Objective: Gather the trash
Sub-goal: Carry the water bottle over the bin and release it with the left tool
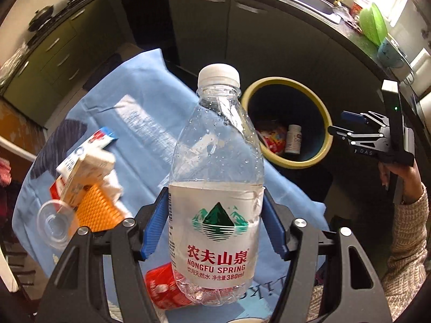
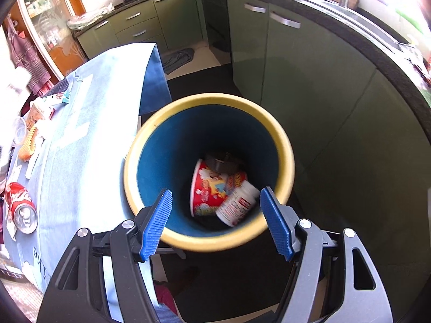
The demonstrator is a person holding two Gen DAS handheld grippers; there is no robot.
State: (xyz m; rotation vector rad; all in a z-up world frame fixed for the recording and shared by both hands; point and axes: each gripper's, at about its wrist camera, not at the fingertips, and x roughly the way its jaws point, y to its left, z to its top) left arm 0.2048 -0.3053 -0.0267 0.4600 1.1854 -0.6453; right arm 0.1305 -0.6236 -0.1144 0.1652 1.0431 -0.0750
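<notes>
A clear Nongfu Spring water bottle [image 1: 215, 161] with a white cap stands upright between the blue pads of my left gripper [image 1: 215, 226], which is shut on its label, above the blue-clothed table [image 1: 140, 113]. On the floor beside the table stands a bin with a yellow rim [image 1: 327, 123], [image 2: 285, 145]. It holds a red paper bowl [image 2: 207, 188] and a white pill bottle [image 2: 237, 204]. My right gripper [image 2: 215, 223], [image 1: 350, 132] hangs open over the bin, with nothing between its fingers. A red soda can [image 2: 20, 204], [image 1: 161, 288] lies on the cloth.
On the table's left lie a carton [image 1: 83, 172], a clear plastic cup [image 1: 54, 223] and an orange ribbed piece [image 1: 97, 210]. Green cabinets [image 2: 309, 86] and a dark counter with a sink wrap around the bin. A person's sleeve [image 1: 409, 228] is at the right.
</notes>
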